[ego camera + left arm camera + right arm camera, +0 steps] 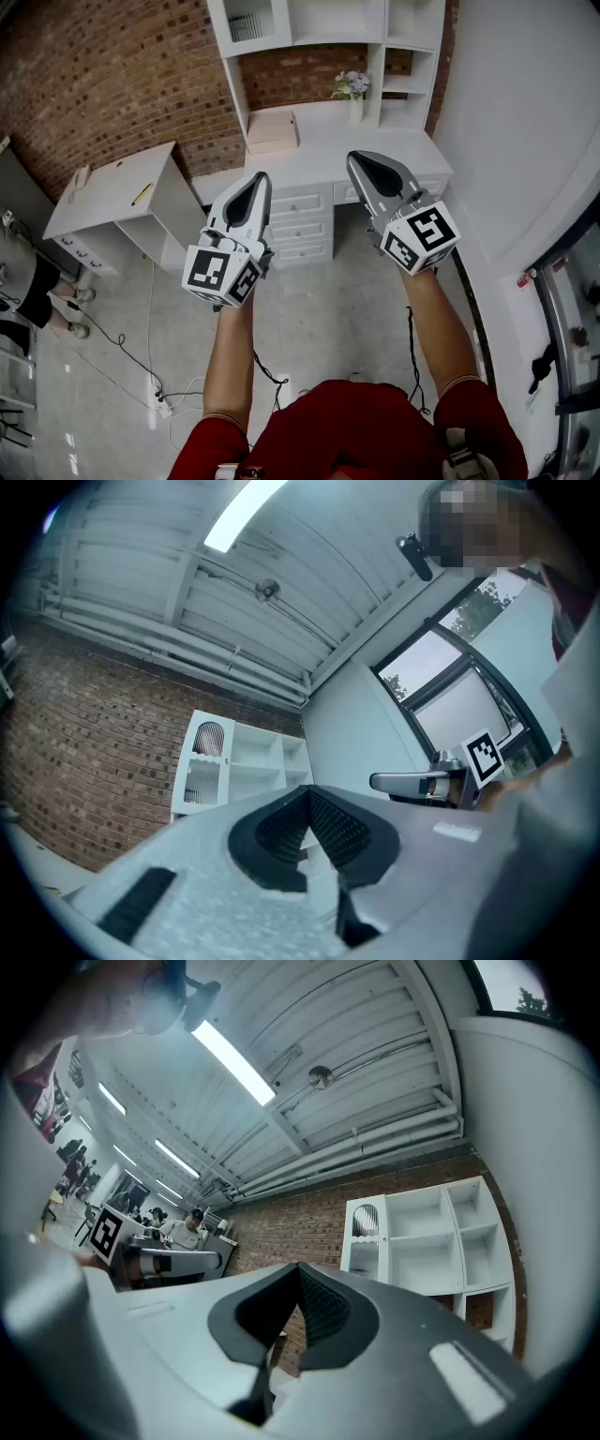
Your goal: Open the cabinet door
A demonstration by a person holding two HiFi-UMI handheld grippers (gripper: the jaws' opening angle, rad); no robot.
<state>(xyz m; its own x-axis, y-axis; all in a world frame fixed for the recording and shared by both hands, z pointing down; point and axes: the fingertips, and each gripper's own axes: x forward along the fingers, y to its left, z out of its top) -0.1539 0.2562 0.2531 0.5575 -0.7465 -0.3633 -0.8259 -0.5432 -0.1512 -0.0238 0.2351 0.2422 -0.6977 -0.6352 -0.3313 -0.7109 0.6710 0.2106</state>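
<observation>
Cabinet door (248, 22): glazed panel at the upper left of the white shelf unit (376, 66), looks shut. The unit stands on the white bench (328, 145) against the brick wall (122, 84). Left gripper (260, 178) and right gripper (355, 157): both jaw pairs closed together and empty, the 2 raised well apart from the door.

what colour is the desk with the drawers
White; the desk shows best in the head view.

Ceiling strip lights (234, 1061) are lighting the room brightly and evenly; a window (441, 672) is adding daylight. Fisheye distortion is bending edges, corners are darkening, and the near foreground is blurring.
</observation>
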